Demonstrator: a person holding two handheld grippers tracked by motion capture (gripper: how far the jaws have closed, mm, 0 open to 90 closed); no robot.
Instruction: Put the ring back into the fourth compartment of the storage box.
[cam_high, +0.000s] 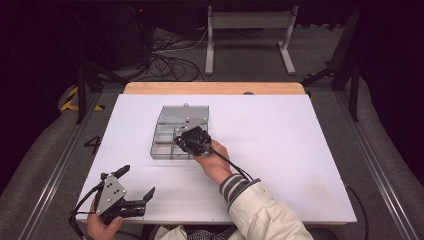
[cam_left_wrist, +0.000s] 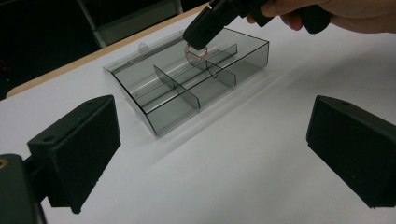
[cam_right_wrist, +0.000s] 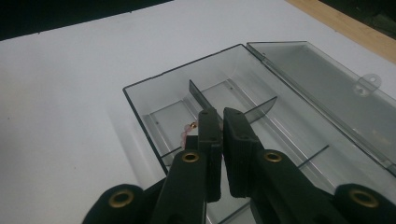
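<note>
The right gripper (cam_right_wrist: 219, 135), jaws nearly pressed together on a small pink beaded ring (cam_left_wrist: 198, 52), hung over the smoky clear-plastic divided box (cam_high: 165, 145), while the left gripper (cam_high: 134, 186) rested spread and empty near the table's front edge; I judged the thinly pinched ring could slip into the wrong compartment.

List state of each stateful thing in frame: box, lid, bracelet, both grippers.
Compartment box: open, resting on the table.
Lid: swung back, lying flat behind the box.
Beaded bracelet: held, hanging over a compartment.
Right gripper: shut on the bracelet, above the box.
Left gripper: open, holding nothing, near the table's front edge.
</note>
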